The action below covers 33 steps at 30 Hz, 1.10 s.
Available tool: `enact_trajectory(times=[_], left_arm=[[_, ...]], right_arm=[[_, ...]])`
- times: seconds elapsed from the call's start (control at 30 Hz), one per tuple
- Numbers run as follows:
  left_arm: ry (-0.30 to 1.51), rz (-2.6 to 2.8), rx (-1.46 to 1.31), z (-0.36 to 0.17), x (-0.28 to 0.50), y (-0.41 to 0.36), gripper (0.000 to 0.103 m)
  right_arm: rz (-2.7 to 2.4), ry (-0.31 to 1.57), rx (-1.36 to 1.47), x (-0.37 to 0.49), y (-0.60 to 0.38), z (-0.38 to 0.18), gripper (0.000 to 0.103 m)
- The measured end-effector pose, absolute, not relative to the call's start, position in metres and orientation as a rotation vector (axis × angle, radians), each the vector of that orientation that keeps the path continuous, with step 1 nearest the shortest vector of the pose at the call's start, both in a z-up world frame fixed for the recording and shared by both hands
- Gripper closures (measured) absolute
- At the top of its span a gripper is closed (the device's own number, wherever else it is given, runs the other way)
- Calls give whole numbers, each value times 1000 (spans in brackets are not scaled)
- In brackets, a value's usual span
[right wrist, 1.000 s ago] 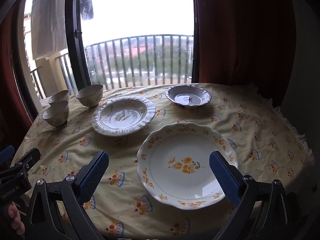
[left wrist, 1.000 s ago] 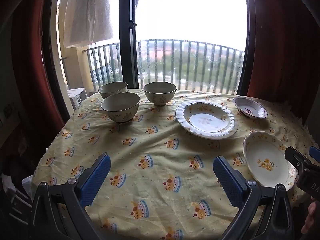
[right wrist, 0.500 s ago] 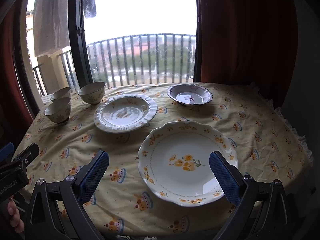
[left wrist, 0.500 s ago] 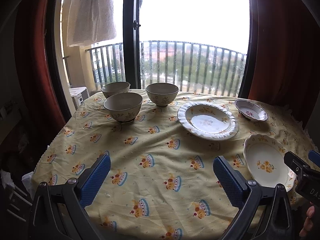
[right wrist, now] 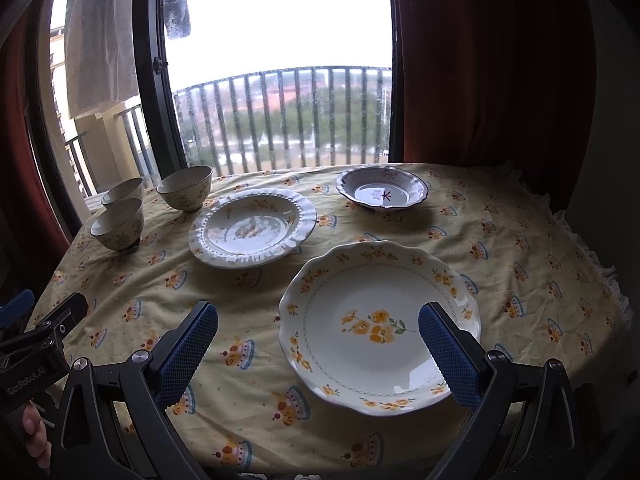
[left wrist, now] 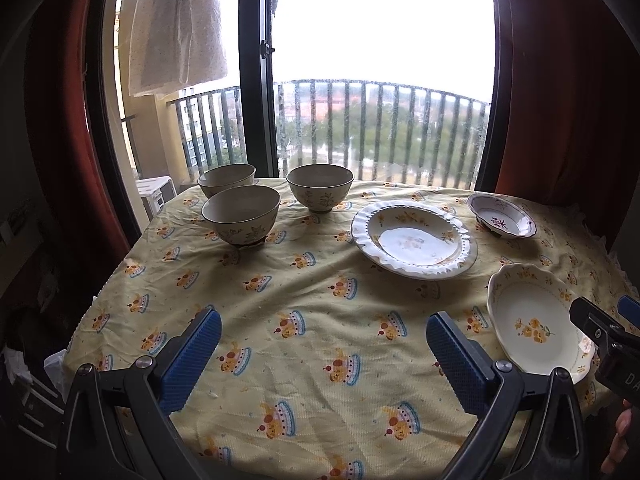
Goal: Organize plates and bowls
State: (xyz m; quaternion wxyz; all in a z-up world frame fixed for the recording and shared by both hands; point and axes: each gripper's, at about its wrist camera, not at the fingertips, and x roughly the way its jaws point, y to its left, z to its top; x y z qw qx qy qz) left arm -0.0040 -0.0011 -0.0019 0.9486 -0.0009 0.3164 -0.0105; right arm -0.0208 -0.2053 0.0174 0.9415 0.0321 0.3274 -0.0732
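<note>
While all the crockery is resting on the yellow tablecloth printed with cake motifs (right wrist: 260,288), nothing is being held by either tool. In the right wrist view, the white scalloped plate with yellow flowers (right wrist: 380,324) is lying nearest the camera at about 5 o'clock on the table, flat and apart from the other dishes. The white fluted-rim plate with faint yellow flowers (right wrist: 252,226) is sitting at about 11 o'clock from it, near but not touching. The small white dish with a dark purple rim and purple mark (right wrist: 382,193) is standing at 12 o'clock, well back toward the balcony railing (right wrist: 288,120).

In the left wrist view, three cream ceramic bowls with leaf sprigs are grouping at the table's 10 to 11 o'clock edge: the nearest bowl (left wrist: 241,214), the rear bowl (left wrist: 227,179) just behind it and partly hidden by it, and the third bowl (left wrist: 320,187) standing apart at their 3 o'clock.

The right gripper (right wrist: 318,344) is hovering low over the near table edge, its blue-padded jaws spread wide, the right pad overlapping the scalloped plate's rim in the view; contact cannot be judged. The left gripper (left wrist: 323,352) is hovering over bare cloth at 6 o'clock, jaws likewise spread wide and holding nothing. Dark red curtains (right wrist: 492,64) are hanging at 1 o'clock beside the window.
</note>
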Motion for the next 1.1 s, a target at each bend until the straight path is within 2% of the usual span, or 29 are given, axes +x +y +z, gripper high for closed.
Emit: enact_trajectory(times=[1.1], left_arm=[[647,-10,0,-1,-4,-3,0]], right_arm=[[-137,667,61,-22,-208,20,2]])
